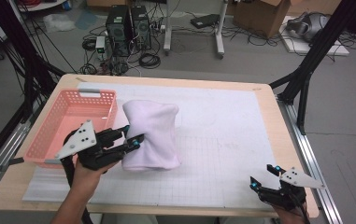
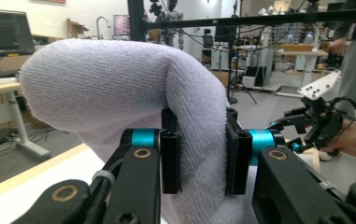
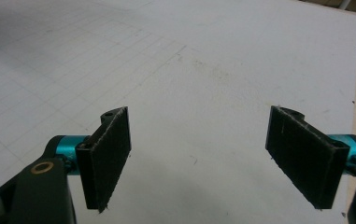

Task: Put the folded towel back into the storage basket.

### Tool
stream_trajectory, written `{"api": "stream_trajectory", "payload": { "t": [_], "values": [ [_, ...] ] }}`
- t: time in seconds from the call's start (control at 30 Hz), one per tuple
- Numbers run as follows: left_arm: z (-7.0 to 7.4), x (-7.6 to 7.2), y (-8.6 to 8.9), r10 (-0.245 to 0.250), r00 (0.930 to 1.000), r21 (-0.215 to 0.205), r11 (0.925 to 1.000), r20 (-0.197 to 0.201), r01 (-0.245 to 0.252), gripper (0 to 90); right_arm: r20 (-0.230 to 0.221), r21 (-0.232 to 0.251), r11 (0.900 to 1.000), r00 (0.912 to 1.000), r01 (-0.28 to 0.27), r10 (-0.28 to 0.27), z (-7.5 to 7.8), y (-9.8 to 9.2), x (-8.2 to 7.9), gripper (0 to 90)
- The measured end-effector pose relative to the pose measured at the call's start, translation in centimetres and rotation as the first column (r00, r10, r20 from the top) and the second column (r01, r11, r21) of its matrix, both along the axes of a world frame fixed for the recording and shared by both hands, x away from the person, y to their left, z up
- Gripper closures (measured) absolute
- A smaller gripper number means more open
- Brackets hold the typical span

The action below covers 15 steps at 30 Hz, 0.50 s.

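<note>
Right gripper [image 1: 263, 178] at near right table edge, jaws spread wide over bare white grid mat [image 1: 222, 135], nothing between; left gripper [image 1: 131, 136] pinching pale lilac towel [image 1: 151, 135] on a thick fold, pads pressed into the pile; towel bunched on mat just right of pink basket [image 1: 49, 135]; computer towers [image 1: 129, 28] on floor beyond.
</note>
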<state>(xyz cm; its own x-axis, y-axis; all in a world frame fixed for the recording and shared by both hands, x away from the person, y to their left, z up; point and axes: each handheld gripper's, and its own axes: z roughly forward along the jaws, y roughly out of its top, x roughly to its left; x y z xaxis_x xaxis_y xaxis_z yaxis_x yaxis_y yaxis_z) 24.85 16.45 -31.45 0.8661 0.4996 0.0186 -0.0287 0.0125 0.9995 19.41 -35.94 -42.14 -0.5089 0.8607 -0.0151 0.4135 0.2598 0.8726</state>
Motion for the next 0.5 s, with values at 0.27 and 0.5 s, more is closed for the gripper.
{"api": "stream_trajectory", "payload": {
  "t": [0.27, 0.5],
  "values": [
    [0.8, 0.0, 2.6, 0.046, 0.9989, 0.002, 0.9989, 0.004, -0.046, 72.7, 0.005, -0.004, 1.000, 1.0000, -0.003, 0.003, 0.0, 0.2, 0.1, 21.3],
    [1.1, 0.2, 4.9, 0.091, 0.9958, -0.006, 0.9958, 0.005, -0.091, 72.6, 0.003, -0.002, 1.000, 1.0000, -0.003, 0.003, 0.1, 0.2, 0.1, 21.3]
  ]
}}
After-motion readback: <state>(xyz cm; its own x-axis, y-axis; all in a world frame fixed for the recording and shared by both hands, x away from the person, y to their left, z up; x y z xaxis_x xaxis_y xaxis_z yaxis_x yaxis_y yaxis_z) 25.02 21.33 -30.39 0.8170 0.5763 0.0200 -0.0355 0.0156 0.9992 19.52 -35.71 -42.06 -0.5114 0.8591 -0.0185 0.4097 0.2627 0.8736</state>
